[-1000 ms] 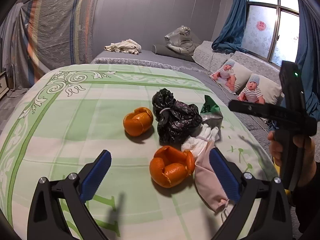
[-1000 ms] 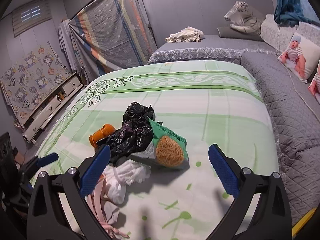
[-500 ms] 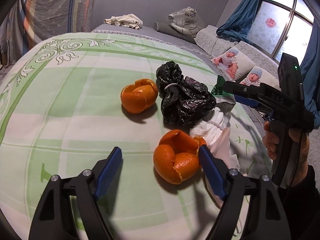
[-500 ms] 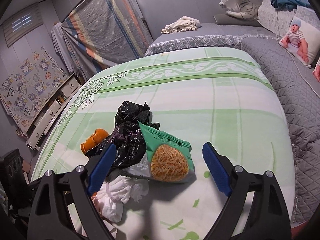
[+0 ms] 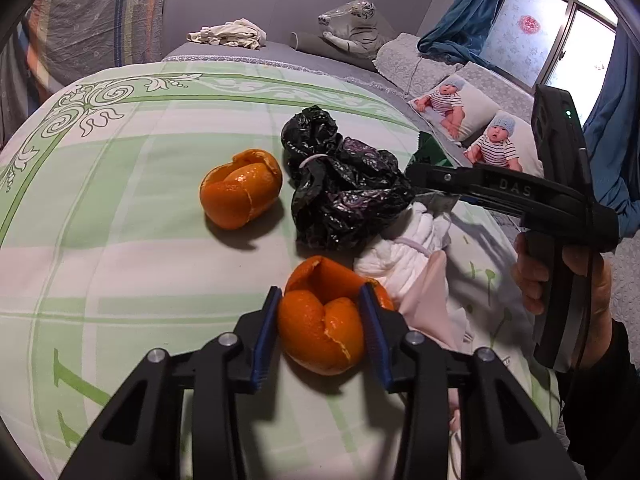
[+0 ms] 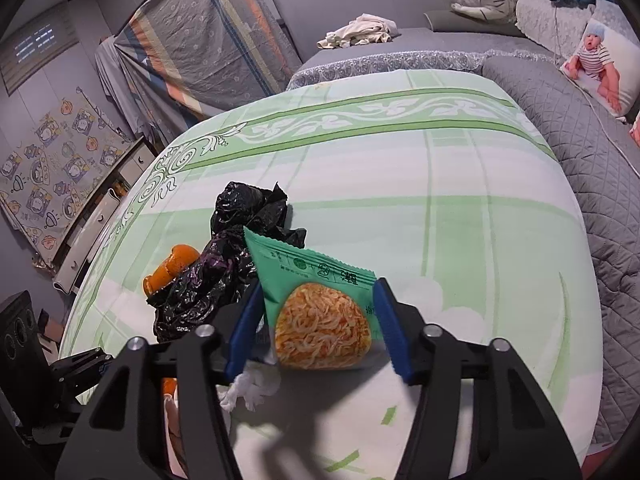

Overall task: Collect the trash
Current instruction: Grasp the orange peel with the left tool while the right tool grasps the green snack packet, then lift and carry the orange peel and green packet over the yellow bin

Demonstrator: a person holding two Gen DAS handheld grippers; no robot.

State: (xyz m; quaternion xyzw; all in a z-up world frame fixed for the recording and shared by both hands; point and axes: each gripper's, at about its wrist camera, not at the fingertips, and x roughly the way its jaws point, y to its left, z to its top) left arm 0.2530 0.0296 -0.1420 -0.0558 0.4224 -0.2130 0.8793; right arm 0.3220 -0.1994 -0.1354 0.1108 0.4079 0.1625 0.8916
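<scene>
My left gripper (image 5: 320, 330) is shut on the near orange peel (image 5: 322, 334), which lies on the green patterned cloth (image 5: 120, 208). A second orange peel (image 5: 240, 192) lies further left. A crumpled black plastic bag (image 5: 344, 196) sits behind, with white tissue (image 5: 404, 252) and a pink cloth (image 5: 428, 304) to its right. My right gripper (image 6: 320, 326) has its blue pads against both sides of a green noodle packet (image 6: 320, 304), next to the black bag (image 6: 224, 272). That gripper also shows in the left wrist view (image 5: 480, 192).
A grey quilted sofa (image 6: 580, 128) with baby-print pillows (image 5: 468, 108) runs along the right side. A plush tiger (image 5: 352, 28) and a bundle of cloth (image 5: 228, 34) lie at the back. A low cabinet (image 6: 96, 228) stands at the left.
Both grippers moved forward and down and closed: the left onto the near orange peel, the right onto the noodle packet.
</scene>
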